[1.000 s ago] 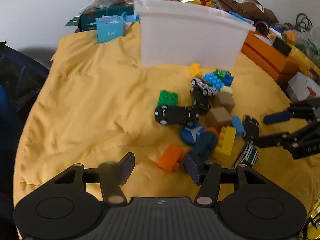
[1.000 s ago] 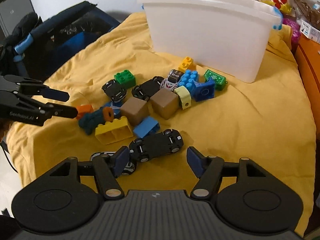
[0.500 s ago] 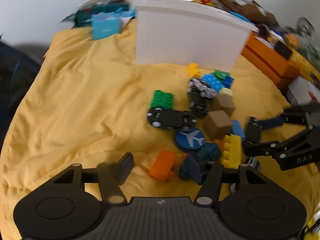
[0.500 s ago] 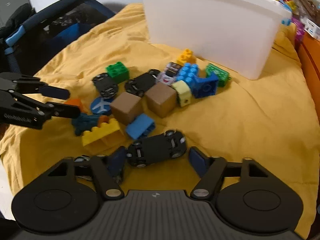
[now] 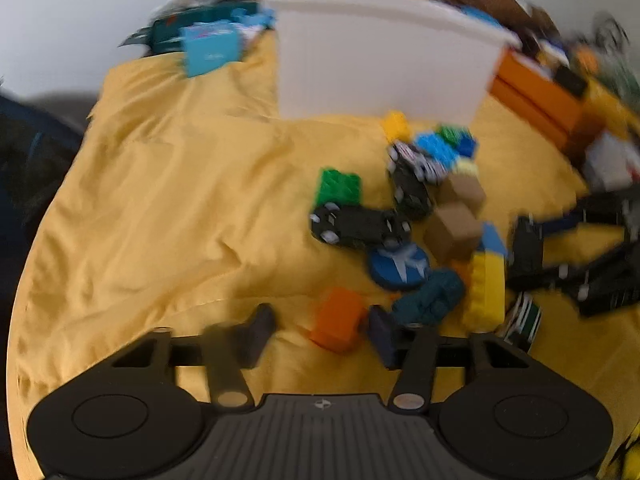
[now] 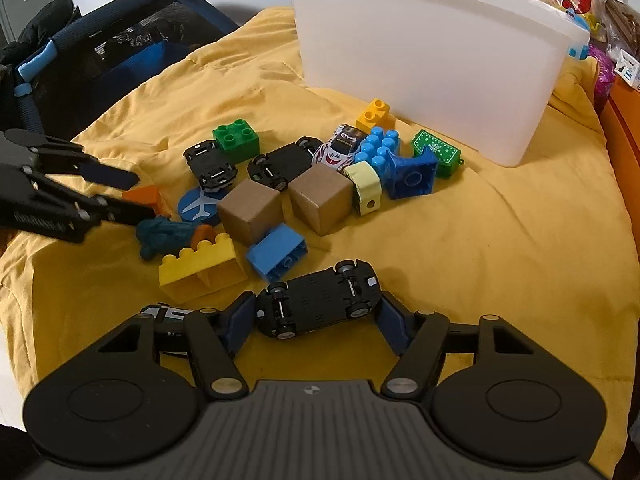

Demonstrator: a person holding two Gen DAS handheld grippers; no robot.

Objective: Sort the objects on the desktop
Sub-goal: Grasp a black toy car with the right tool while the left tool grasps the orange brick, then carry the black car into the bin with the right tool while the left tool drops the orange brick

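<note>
left gripper (image 5: 320, 332): jaws wide apart, nothing held. The orange brick (image 5: 340, 318) sits right in the gap, just off the right-hand pad, near the left edge of the pile. This view is pretty blurry, so I can't say if anything is touching.

toy pile: all on the yellow cloth (image 6: 480, 240). Going left to right there's the orange brick, a teal figure (image 6: 164, 236), a blue airplane disc (image 6: 198, 206), a yellow brick (image 6: 200, 270), two brown cubes (image 6: 250, 216), a light blue brick (image 6: 278, 252), then more bricks and little cars closer to the bin.

right gripper (image 6: 316, 320): open, but lined up around an upside-down black toy car (image 6: 320, 304) at the near edge of the pile. The pads are at both ends of the car, close to it or just touching. It doesn't look squeezed yet.

white bin (image 6: 420, 52): stands at the far edge of the cloth behind the pile. Can't see inside from here.

step in hand: looks like both grippers are setting up a grab, brick on the left and car on the right.

next move: I'd guess close the jaws on each toy, lift clear of the neighbours, and carry it over the bin rim. The car is long, so an end-to-end pinch could slip.
</note>
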